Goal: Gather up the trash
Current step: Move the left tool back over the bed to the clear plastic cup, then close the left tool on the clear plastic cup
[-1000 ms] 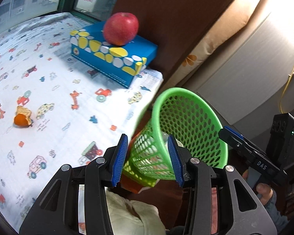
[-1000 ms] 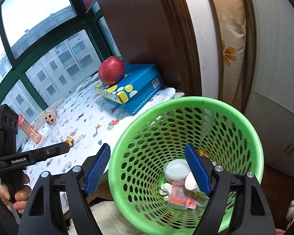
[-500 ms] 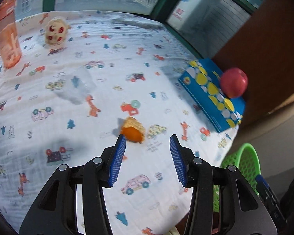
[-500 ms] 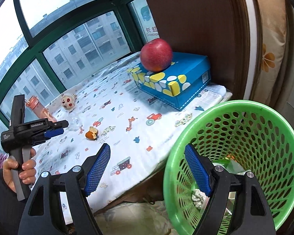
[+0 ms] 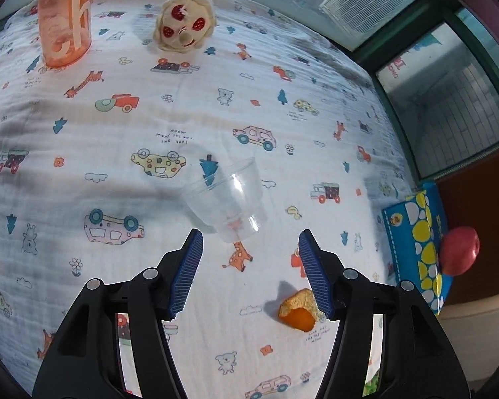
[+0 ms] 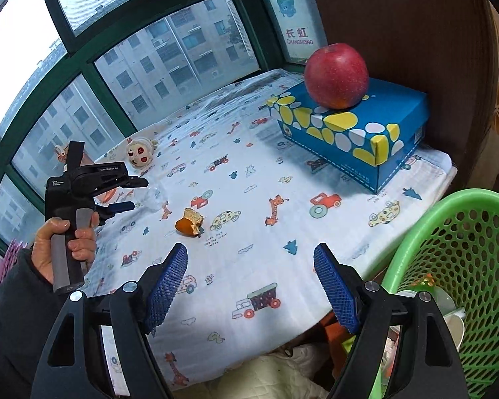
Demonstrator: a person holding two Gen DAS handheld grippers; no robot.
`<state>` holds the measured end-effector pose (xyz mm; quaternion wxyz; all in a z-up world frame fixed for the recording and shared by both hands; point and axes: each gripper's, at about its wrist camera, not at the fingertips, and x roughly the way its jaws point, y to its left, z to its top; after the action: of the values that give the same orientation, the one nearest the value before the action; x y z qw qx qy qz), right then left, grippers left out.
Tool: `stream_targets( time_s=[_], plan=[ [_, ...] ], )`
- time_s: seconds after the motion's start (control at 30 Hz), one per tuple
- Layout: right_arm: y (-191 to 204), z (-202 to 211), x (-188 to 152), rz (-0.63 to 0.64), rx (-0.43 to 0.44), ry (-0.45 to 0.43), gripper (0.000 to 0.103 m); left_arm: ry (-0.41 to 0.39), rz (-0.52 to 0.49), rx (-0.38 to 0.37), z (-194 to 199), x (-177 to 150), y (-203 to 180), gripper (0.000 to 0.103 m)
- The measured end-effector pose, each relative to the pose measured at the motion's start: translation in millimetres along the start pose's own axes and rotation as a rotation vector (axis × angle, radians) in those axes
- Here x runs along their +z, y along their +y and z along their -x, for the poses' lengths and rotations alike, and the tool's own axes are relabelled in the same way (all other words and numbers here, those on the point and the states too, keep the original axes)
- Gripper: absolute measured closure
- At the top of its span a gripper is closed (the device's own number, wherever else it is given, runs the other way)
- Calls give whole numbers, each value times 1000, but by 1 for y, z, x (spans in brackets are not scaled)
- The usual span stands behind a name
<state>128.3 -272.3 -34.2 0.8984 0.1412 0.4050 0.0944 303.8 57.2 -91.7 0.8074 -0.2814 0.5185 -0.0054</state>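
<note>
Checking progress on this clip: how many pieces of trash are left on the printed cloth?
2: a clear plastic cup lying on its side ahead of the left gripper, and an orange peel scrap nearer it. Nothing else there looks like trash.

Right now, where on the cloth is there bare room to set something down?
Bare cloth lies in the near strip between the orange peel and the table edge by the green basket, and in the middle between the peel and the blue box bearing the apple. It is crowded around the clear cup, where the left gripper hovers.
</note>
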Motion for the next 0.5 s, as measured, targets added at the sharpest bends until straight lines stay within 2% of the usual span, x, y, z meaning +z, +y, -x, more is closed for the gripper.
stream_targets(
  time_s=[0.1, 0.23, 0.5],
  plan=[
    [4, -11, 3, -1, 10, 11, 27, 7, 41, 3, -11, 7, 7, 43],
    [9, -23, 6, 4, 19, 31, 27, -1, 69, 8, -19, 14, 11, 34],
    [17, -48, 11, 10, 35, 65, 27, 5, 90, 17, -33, 25, 13, 34]
  ],
)
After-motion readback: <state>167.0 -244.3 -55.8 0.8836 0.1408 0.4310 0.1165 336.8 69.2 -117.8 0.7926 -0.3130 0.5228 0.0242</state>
